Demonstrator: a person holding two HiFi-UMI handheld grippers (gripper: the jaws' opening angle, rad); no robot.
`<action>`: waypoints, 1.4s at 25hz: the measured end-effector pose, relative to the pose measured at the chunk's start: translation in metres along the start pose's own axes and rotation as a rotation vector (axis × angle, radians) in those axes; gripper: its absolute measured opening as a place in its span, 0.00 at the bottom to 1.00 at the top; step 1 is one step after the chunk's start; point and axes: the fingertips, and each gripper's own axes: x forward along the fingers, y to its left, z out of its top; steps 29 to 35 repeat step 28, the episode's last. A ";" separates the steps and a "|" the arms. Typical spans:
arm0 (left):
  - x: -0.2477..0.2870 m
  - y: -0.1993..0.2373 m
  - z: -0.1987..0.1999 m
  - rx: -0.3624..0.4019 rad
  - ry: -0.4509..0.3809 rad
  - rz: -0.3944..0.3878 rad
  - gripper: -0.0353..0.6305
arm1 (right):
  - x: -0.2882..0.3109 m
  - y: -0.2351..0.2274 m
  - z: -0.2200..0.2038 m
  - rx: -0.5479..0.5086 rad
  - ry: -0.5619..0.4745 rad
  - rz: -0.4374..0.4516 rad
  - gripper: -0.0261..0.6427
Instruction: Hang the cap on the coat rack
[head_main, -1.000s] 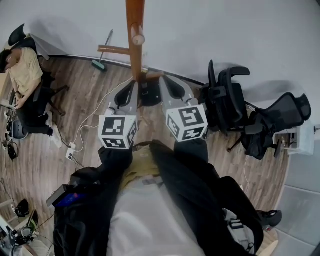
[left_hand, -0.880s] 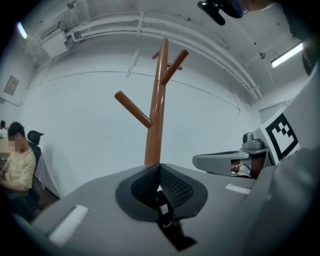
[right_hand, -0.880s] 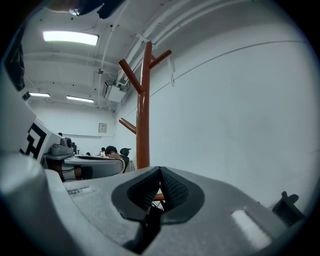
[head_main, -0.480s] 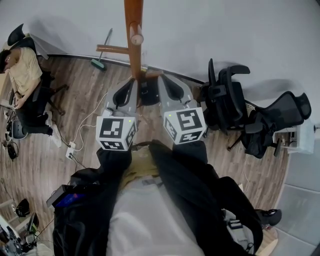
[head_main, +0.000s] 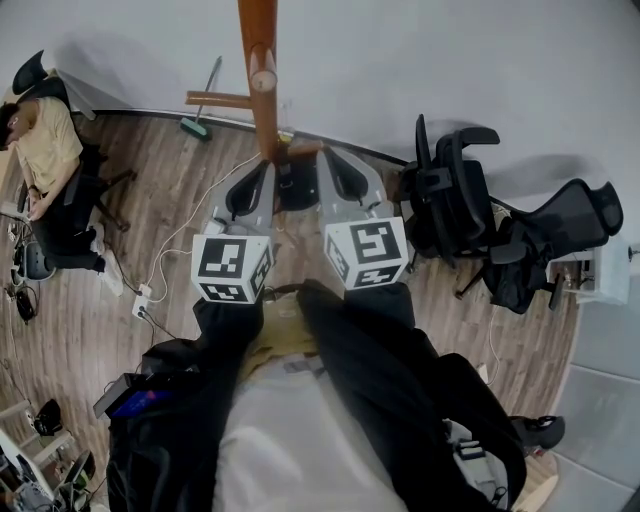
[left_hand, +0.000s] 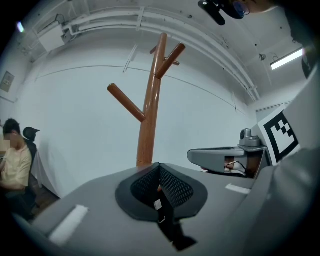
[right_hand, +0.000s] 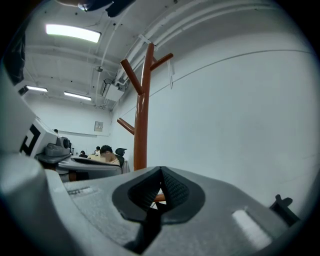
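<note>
The wooden coat rack stands straight ahead against the white wall, its pegs branching off a brown pole. It also fills the left gripper view and the right gripper view. My left gripper and right gripper point side by side at the rack's lower pole, a little short of it. Both are shut, with the black pads of the left and the pads of the right pressed together on nothing. No cap shows in any view.
Two black office chairs stand to the right of the rack. A person sits at a desk on the far left. A broom leans on the wall, and a power strip with cables lies on the wood floor.
The rack has drifted slightly left in the head view. The right gripper's marker cube has edged a little left and up; the left gripper stays about where it was.
</note>
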 end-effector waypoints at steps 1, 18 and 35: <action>0.000 0.000 0.000 0.000 0.001 -0.001 0.05 | 0.000 0.000 0.000 0.000 -0.001 -0.002 0.03; -0.001 0.003 -0.004 -0.019 0.004 0.003 0.05 | -0.003 0.022 0.016 -0.082 -0.048 0.063 0.03; -0.002 0.001 -0.006 -0.028 0.008 -0.004 0.05 | -0.007 0.031 0.018 -0.099 -0.047 0.089 0.03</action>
